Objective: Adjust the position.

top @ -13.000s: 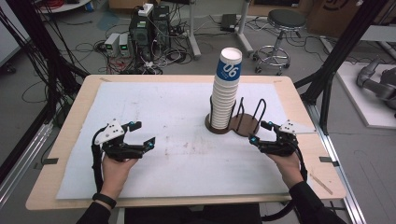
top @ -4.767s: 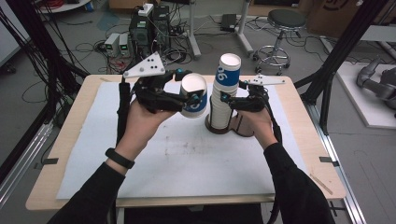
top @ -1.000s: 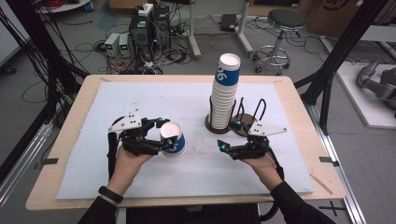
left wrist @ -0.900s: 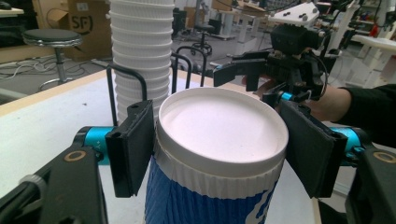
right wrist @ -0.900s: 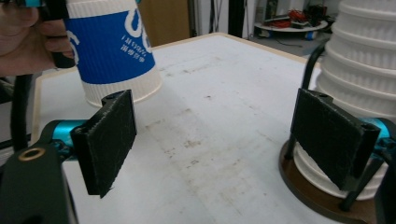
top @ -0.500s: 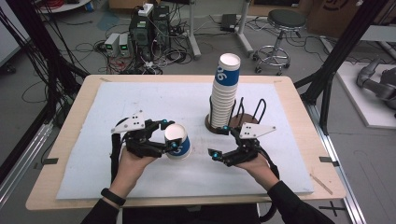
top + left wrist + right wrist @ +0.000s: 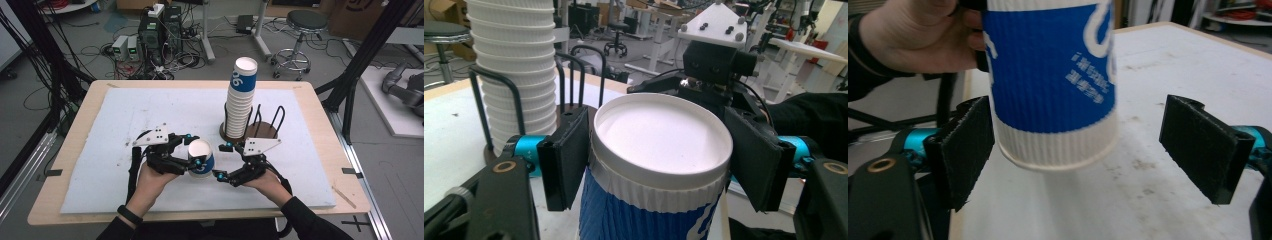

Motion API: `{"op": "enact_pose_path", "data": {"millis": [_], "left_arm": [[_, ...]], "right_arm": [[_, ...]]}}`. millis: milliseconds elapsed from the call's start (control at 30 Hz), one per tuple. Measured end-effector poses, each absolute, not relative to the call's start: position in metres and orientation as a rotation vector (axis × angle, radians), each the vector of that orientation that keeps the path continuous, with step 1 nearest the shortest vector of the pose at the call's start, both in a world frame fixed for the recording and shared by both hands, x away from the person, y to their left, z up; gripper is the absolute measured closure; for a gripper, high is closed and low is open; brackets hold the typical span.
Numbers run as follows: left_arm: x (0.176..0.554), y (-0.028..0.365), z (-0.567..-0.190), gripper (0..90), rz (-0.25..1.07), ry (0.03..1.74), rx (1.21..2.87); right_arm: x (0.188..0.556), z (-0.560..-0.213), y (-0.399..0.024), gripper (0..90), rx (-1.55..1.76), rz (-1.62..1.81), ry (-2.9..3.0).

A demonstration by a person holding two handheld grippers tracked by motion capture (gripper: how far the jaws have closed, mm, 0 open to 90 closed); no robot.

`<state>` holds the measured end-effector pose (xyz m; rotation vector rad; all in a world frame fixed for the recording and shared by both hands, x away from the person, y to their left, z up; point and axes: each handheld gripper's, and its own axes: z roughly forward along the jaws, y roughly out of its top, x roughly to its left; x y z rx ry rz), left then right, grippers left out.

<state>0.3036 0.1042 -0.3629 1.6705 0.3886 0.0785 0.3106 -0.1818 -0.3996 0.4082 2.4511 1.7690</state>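
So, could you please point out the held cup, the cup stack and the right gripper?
held cup (image 7: 200,149), high view, white rim.
cup stack (image 7: 239,107), high view, ribbed white side.
right gripper (image 7: 1075,155), right gripper view, midway between its open jaws.

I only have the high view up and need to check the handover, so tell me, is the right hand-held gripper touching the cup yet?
Observer: No. The right hand-held gripper is open around the cup; its far pad stands well apart.
Operator: Is the cup on the table?
Observer: No, its base hangs above the white mat.
Operator: How is the left one holding it?
Observer: The left hand-held gripper clamps it just under the rim.
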Motion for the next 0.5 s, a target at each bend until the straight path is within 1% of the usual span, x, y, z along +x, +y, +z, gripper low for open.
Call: {"op": "enact_pose_path", "data": {"millis": [100, 500], "left_arm": [[0.304, 0.100, -0.364, 29.5, 0.045, 0.390, 1.653], [0.305, 0.083, -0.369, 29.6, -0.008, 0.362, 1.657]], "right_arm": [[0.308, -0.401, -0.176, 14.9, 0.368, 1.781, 2.472], [0.306, -0.406, -0.163, 15.1, 0.364, 1.748, 2.533]]}}
